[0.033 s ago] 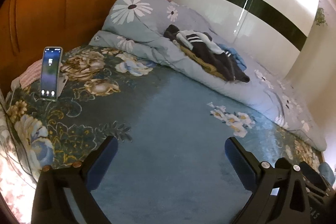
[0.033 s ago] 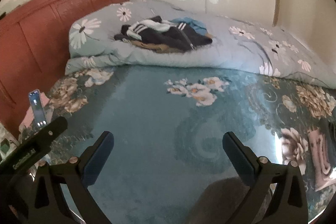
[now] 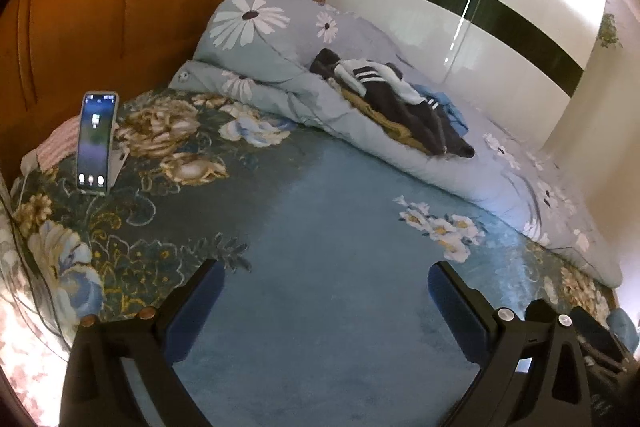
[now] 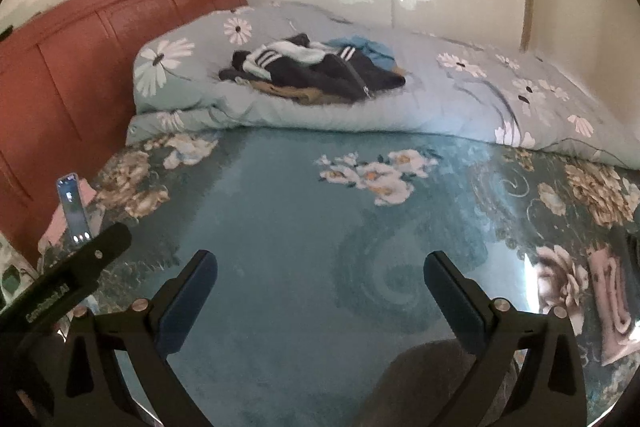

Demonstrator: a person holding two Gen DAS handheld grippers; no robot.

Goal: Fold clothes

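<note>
A pile of clothes (image 3: 400,103) (image 4: 316,71) lies on a folded light-blue daisy quilt (image 3: 280,83) (image 4: 460,95) at the far side of the bed. On top is a dark jacket with white stripes, with a blue garment and a yellow-brown one under it. My left gripper (image 3: 324,271) hovers open over the teal floral bedspread (image 3: 340,211), well short of the pile. My right gripper (image 4: 320,259) is open too, with nothing between its fingers, and is equally far from the clothes. Part of the left gripper's body (image 4: 68,291) shows at the lower left of the right wrist view.
A lit phone (image 3: 96,143) (image 4: 74,211) stands propped near the wooden headboard (image 3: 120,7) (image 4: 80,59) on the left. A white wardrobe with a black band (image 3: 480,7) lines the far side. A pink folded item (image 4: 612,291) lies at the bed's right edge.
</note>
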